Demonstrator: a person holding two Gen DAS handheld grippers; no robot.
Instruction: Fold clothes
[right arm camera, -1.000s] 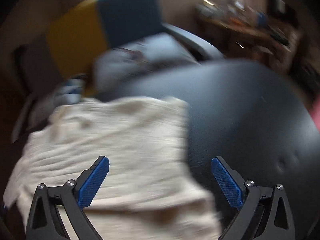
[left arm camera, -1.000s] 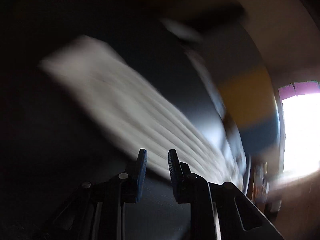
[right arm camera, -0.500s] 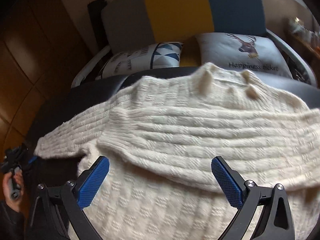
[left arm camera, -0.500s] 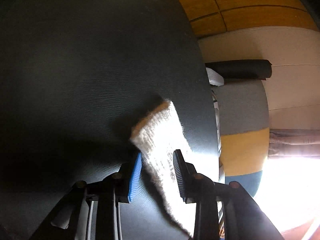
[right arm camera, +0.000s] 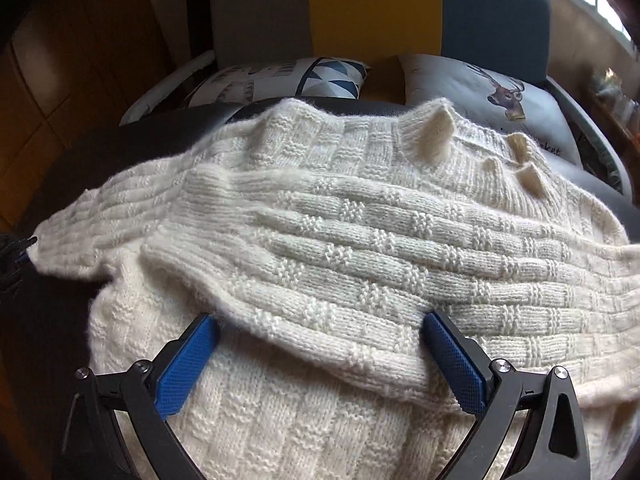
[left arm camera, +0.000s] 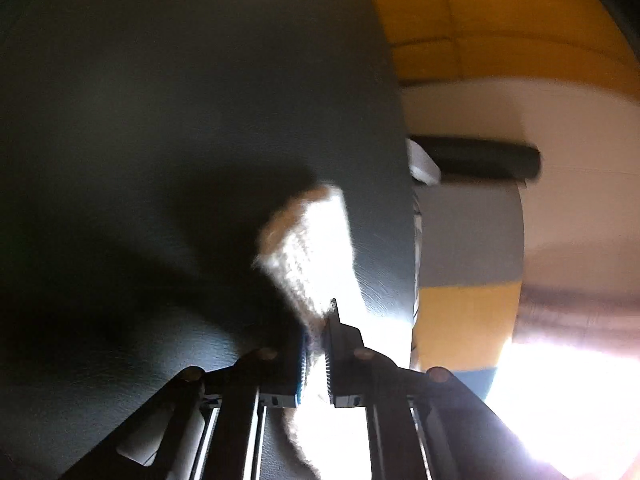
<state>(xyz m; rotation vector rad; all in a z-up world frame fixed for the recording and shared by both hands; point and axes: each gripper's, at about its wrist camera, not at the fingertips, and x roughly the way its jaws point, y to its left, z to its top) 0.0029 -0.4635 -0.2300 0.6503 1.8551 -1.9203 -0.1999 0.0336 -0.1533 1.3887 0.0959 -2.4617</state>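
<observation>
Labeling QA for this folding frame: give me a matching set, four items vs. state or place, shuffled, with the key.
Column 1:
1. left tool
2. right tool
3. sweater
4. deer cushion

Column 2:
A. open, above the knit
B. on the sofa behind the table
C. shut on a sleeve end
D. spread on the dark table, one sleeve folded across

Pairs: 1-C, 2-A, 3-D, 4-B

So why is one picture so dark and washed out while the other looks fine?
Left wrist view: window glare burns out the lower right, the table sits in shadow, and the sleeve is blurred. Right wrist view: even light, the sweater sharp, only fisheye bending at the edges.
</observation>
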